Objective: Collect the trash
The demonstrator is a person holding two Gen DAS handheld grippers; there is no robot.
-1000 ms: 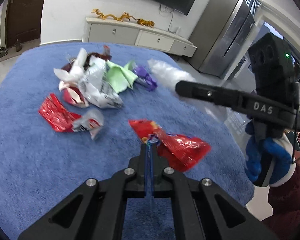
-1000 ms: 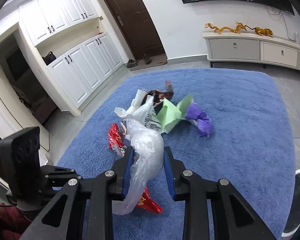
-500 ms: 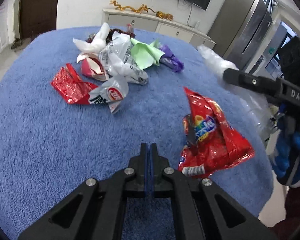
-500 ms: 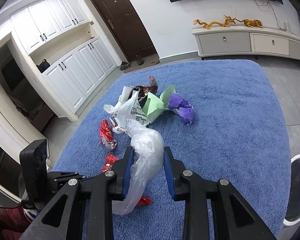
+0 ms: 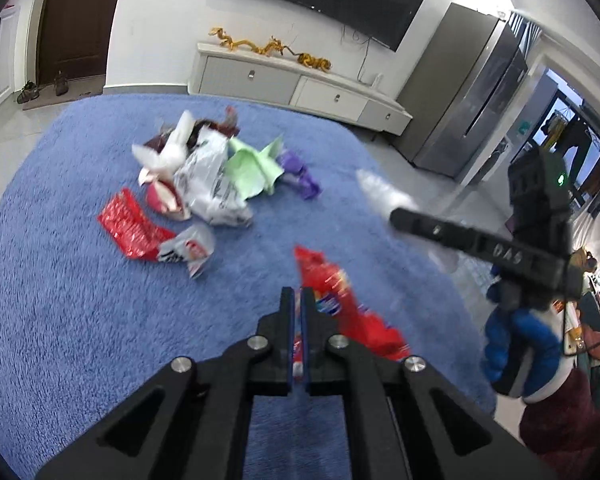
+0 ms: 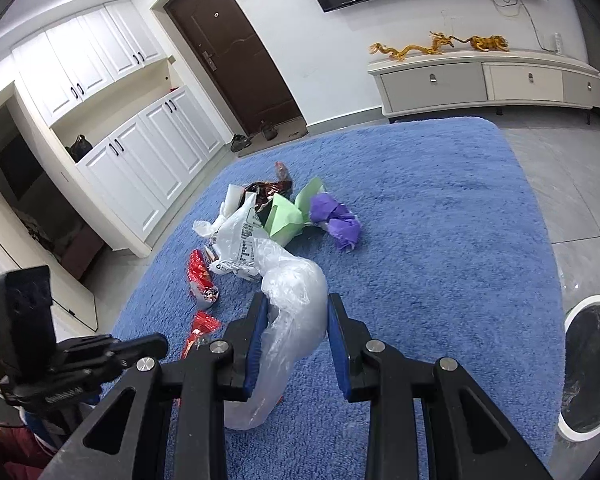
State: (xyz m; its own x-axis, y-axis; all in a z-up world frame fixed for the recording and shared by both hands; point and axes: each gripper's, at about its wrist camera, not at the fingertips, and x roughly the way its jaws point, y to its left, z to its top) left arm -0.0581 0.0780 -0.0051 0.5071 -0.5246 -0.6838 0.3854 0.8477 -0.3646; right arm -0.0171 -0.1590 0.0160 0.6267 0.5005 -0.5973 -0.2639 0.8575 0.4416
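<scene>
Trash: left tongs [image 5: 296,300] pinching red snack bag [image 5: 352,312]; right tongs [image 6: 294,308] pinching clear plastic bag [image 6: 296,292]. Step: carrying. Next, likely release into bin [image 6: 570,426] at 4 o'clock.

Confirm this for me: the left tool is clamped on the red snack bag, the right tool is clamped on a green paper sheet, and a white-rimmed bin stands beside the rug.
One detail is wrong. The right tool grips a clear plastic bag, not the green paper, which lies in the pile on the blue rug; the right wrist view shows this. The left tool does clamp the red snack bag, and the white-rimmed bin does stand beside the rug.
</scene>
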